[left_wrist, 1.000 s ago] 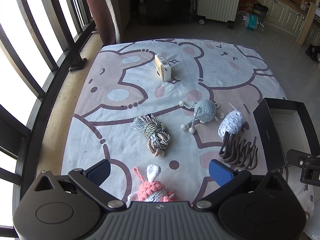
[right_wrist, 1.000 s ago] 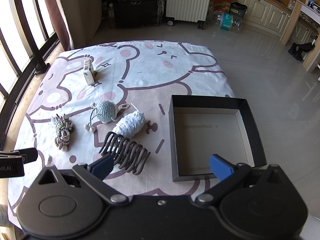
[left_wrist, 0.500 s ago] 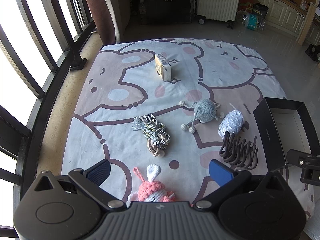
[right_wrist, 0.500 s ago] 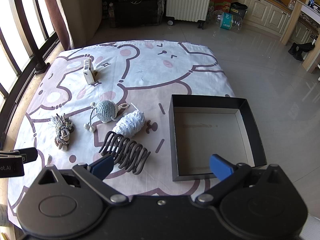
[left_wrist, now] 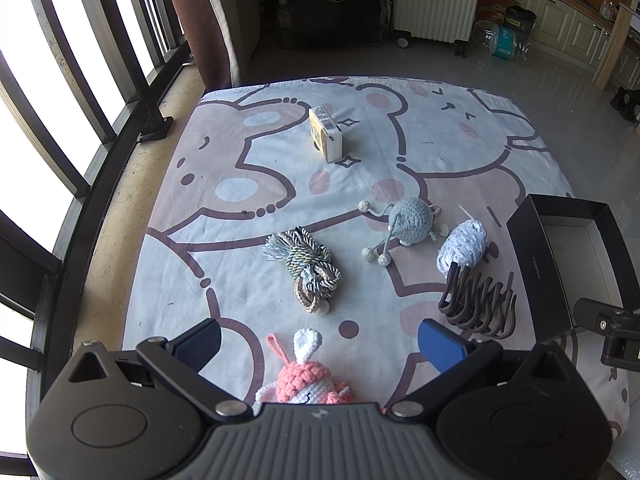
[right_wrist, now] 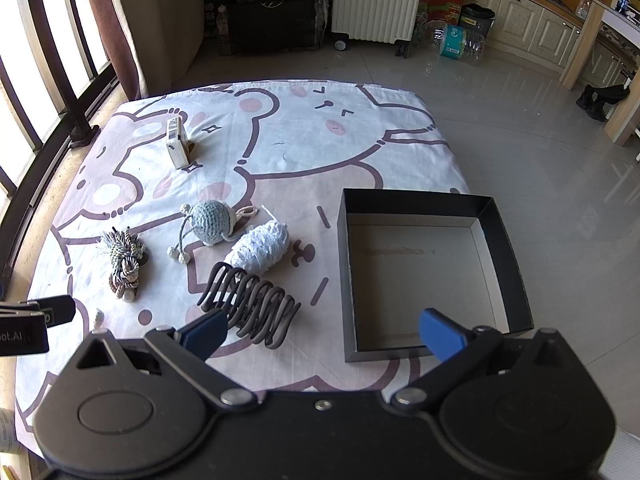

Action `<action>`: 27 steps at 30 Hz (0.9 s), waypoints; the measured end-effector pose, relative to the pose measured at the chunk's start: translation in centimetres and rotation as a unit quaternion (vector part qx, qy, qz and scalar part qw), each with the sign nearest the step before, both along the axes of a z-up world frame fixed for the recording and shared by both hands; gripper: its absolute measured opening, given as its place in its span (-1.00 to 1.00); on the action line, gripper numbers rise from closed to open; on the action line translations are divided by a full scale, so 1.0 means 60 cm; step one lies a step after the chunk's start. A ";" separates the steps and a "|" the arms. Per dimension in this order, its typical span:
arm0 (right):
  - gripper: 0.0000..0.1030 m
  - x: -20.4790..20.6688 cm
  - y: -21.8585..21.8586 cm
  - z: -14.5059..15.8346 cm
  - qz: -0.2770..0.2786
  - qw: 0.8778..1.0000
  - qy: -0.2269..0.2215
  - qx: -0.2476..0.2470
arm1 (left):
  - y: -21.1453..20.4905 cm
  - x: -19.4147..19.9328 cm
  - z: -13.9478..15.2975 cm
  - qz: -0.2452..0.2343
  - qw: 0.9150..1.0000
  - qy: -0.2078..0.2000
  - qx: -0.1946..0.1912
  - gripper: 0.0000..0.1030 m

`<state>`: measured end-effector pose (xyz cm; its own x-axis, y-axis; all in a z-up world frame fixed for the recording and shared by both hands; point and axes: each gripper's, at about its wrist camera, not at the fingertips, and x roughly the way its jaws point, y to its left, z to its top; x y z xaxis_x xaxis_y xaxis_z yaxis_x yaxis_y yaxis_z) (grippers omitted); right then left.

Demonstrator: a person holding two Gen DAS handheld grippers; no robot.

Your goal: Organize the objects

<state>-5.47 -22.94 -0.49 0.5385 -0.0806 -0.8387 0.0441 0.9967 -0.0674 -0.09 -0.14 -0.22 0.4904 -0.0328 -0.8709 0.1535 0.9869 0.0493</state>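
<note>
On the bear-print cloth lie a pink crochet bunny (left_wrist: 304, 380), a braided cord bundle (left_wrist: 310, 270), a grey-blue crochet ball with legs (left_wrist: 410, 222), a white crochet roll (left_wrist: 462, 244), a dark wavy hair claw (left_wrist: 478, 300) and a small cream box (left_wrist: 326, 134). An empty black box (right_wrist: 424, 272) sits at the right. My left gripper (left_wrist: 320, 346) is open, just above the bunny. My right gripper (right_wrist: 324, 334) is open, between the hair claw (right_wrist: 252, 304) and the black box's near edge.
The cloth (right_wrist: 304, 152) covers a low table with floor beyond its far and right edges. Window bars (left_wrist: 60, 92) and a curtain stand at the left. A white radiator (right_wrist: 376, 0) and cabinets stand far back.
</note>
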 end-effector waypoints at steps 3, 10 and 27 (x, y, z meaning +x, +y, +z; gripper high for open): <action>1.00 0.000 0.000 0.000 0.000 1.000 0.000 0.000 | 0.000 0.000 0.000 -0.004 1.000 0.000 0.000 1.00; 1.00 -0.002 -0.001 -0.003 0.000 1.000 0.001 0.001 | -0.003 0.000 -0.002 -0.008 1.000 0.001 0.000 1.00; 1.00 0.010 0.046 -0.009 0.028 0.999 0.015 -0.005 | 0.045 0.017 -0.018 0.002 1.000 0.010 -0.004 1.00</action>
